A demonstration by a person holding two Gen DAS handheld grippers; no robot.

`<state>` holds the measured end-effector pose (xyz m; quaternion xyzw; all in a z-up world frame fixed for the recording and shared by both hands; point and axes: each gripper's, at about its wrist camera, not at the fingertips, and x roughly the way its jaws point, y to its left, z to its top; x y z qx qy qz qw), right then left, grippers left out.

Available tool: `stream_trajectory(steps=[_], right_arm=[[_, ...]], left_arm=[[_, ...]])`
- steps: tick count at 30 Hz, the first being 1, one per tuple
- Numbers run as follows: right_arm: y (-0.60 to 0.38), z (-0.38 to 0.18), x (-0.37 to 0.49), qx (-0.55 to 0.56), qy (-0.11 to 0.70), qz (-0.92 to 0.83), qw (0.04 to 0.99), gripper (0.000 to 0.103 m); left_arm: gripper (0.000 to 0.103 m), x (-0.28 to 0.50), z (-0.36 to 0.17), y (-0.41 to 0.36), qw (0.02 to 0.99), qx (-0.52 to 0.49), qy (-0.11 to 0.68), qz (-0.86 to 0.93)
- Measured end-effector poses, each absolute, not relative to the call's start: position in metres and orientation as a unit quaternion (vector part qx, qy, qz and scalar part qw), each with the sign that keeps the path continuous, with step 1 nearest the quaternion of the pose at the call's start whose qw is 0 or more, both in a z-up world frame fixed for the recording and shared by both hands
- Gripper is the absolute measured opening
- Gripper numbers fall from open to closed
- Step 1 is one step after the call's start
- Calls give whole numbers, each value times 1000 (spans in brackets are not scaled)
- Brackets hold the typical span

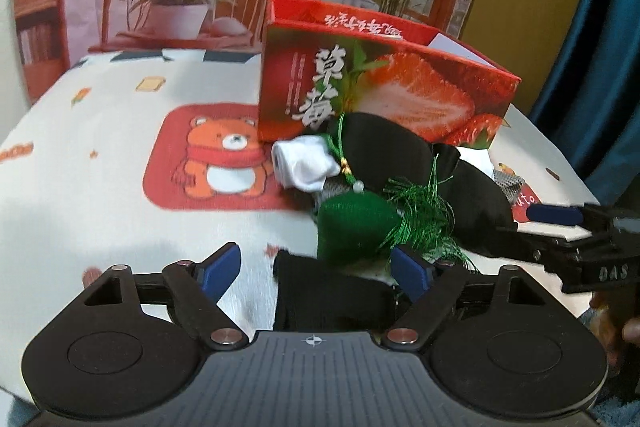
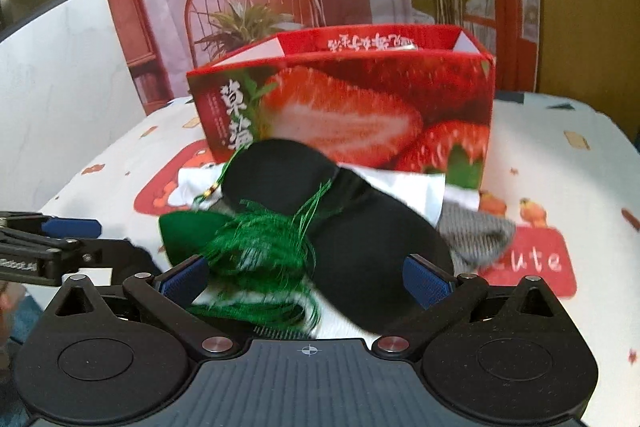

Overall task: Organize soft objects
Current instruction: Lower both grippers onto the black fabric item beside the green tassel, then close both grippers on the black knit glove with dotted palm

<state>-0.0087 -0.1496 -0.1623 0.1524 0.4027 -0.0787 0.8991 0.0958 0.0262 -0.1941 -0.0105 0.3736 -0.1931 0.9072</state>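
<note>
A: Support surface?
B: Table with a white printed tablecloth (image 1: 120, 155). Red panel with an orange bear in a scarf (image 1: 224, 159) sits mid-left in the left wrist view. Small scattered motifs elsewhere, and a red "cute" patch (image 2: 532, 263) at lower right in the right wrist view.

A: What's directly on it?
B: Open red strawberry box (image 1: 384, 91), upper centre, standing upright. In front of it, a pile of soft items touching each other: white sock (image 1: 304, 163) at the pile's left, grey knit sock (image 2: 476, 239) at its right edge, black folded cloth (image 1: 328, 295) nearest the camera.

A: Anything under the pile?
B: Can't tell, overlapped.
</note>
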Motion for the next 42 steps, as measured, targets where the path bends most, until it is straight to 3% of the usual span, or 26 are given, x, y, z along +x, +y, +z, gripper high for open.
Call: stream_trajectory(steps=[4,11,18,26,31,38,42], right_arm=[[-137,-171,-15,135,422,-63,894,102],[-122,-180,-13,117,443,-26,889,102],[-115,-186,-12,111,457,3,883,99],[-109,-196,-12,98,476,12,874,78],[-118,-198,-12,114,470,5,875,70],[-122,-198,-14,126,459,-2,880,49],[-123,-198,-15,133,456,-1,880,46]], left_arm=[[77,94,-205,31,901,-37,387,-190],[54,97,-215,34,892,-55,403,-198],[52,100,-221,34,888,-64,408,-200],[52,102,-225,36,885,-72,414,-199],[52,102,-226,35,885,-73,413,-201],[43,99,-224,25,884,-49,406,-224],[42,99,-225,27,884,-53,407,-226]])
